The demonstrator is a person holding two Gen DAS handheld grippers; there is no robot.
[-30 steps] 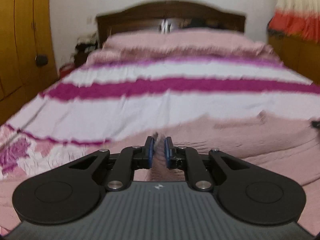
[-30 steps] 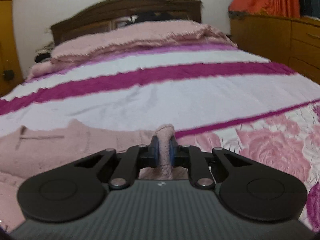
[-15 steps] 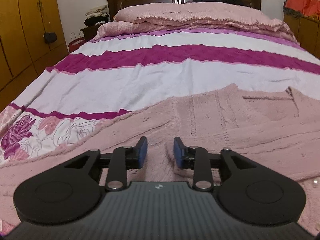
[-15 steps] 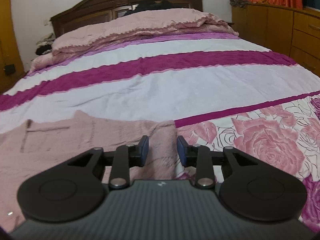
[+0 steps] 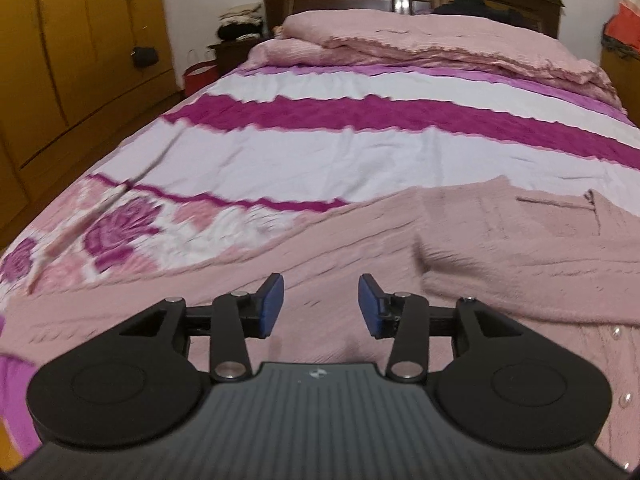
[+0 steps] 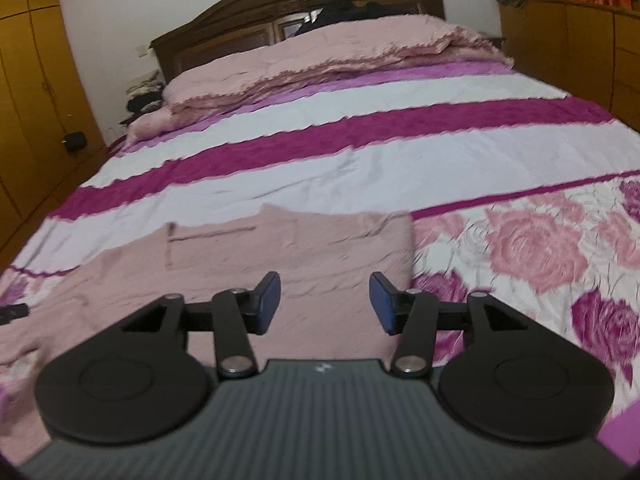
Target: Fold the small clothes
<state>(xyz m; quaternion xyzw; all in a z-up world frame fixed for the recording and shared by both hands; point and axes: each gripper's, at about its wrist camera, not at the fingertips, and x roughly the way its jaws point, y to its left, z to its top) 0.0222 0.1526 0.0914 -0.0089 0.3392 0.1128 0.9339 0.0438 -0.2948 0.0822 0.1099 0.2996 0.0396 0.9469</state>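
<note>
A pink knitted cardigan (image 5: 500, 240) lies on the bed, with one part folded over itself; it also shows in the right wrist view (image 6: 280, 248). My left gripper (image 5: 321, 306) is open and empty, hovering just above the cardigan's left part. My right gripper (image 6: 325, 303) is open and empty, above the cardigan's right edge. Small pearl buttons (image 5: 616, 334) show at the cardigan's front edge in the left wrist view.
The bed cover (image 5: 340, 160) has white and magenta stripes and a rose print (image 6: 536, 248). A pink folded quilt (image 5: 420, 44) lies by the dark headboard (image 6: 296, 4). Yellow wardrobes (image 5: 80, 60) stand left, a wooden dresser (image 6: 580, 48) right.
Both grippers were shut on the cardigan's edge a second ago. They have let go, opened wide and pulled back a little; the cardigan now lies folded on the bed.
</note>
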